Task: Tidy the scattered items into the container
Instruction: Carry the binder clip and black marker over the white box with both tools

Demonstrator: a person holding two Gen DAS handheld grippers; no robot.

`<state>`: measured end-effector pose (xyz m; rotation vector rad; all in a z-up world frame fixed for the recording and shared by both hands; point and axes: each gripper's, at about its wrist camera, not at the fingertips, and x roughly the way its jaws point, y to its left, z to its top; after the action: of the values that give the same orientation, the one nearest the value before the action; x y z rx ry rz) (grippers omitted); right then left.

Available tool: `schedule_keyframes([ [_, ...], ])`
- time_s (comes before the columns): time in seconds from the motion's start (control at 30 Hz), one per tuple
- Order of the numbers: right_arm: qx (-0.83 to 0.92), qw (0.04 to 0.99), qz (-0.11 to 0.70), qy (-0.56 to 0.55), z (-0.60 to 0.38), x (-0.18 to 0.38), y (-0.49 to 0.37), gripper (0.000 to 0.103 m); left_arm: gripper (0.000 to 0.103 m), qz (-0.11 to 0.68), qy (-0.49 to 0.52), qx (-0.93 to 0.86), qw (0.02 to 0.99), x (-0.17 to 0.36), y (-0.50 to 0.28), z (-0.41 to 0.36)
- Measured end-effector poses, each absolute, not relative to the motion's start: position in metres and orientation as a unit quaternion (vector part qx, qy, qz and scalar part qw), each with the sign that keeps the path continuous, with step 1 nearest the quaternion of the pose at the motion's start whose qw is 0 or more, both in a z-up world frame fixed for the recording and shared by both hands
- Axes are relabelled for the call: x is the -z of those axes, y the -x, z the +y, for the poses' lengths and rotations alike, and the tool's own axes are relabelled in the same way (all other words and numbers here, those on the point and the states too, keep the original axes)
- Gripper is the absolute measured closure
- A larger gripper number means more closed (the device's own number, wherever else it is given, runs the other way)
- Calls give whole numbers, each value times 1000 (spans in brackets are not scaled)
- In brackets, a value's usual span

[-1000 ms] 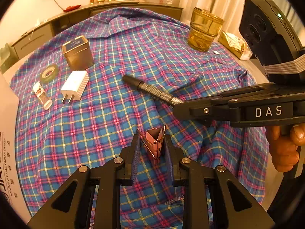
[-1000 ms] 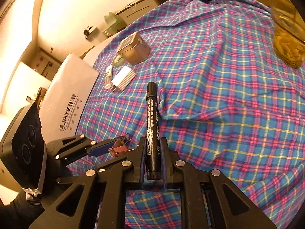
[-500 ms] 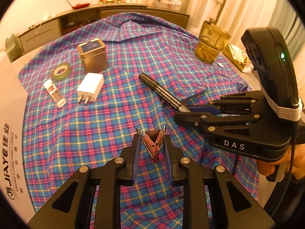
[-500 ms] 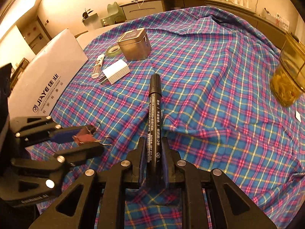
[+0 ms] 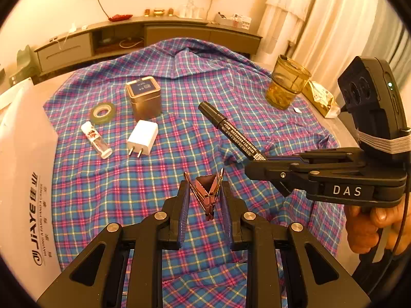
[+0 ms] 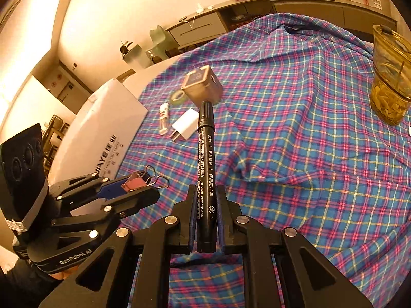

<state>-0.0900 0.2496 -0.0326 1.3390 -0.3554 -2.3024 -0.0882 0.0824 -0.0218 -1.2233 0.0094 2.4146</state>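
Black marker (image 6: 204, 169) pinched in right tool (image 6: 204, 220) | left tool (image 5: 205, 206) pinching binder clip (image 5: 206, 188) | both above plaid cloth (image 5: 179, 84)

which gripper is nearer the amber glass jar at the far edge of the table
Right. The right gripper, holding the black marker, sits on the amber glass jar's side of the plaid cloth. The left gripper, pinching the rose binder clip, is farther back.

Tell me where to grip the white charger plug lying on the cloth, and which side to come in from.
Grip the white charger plug across its two long flat sides, coming down from above. It lies flat on the plaid cloth, prongs toward the camera, so close on the boxy body, not the thin prongs.
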Motion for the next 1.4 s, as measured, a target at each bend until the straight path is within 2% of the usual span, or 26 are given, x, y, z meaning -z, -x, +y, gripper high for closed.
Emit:
schedule_keyframes([
  [0.57, 846, 249, -143, -449, 216, -14, 64, 88, 79, 2, 403, -897, 181, -20, 63, 59],
  [1.4, 851, 290, -130, -418, 130, -58, 39, 88, 79, -45, 349, -926, 140, -74, 18, -27],
])
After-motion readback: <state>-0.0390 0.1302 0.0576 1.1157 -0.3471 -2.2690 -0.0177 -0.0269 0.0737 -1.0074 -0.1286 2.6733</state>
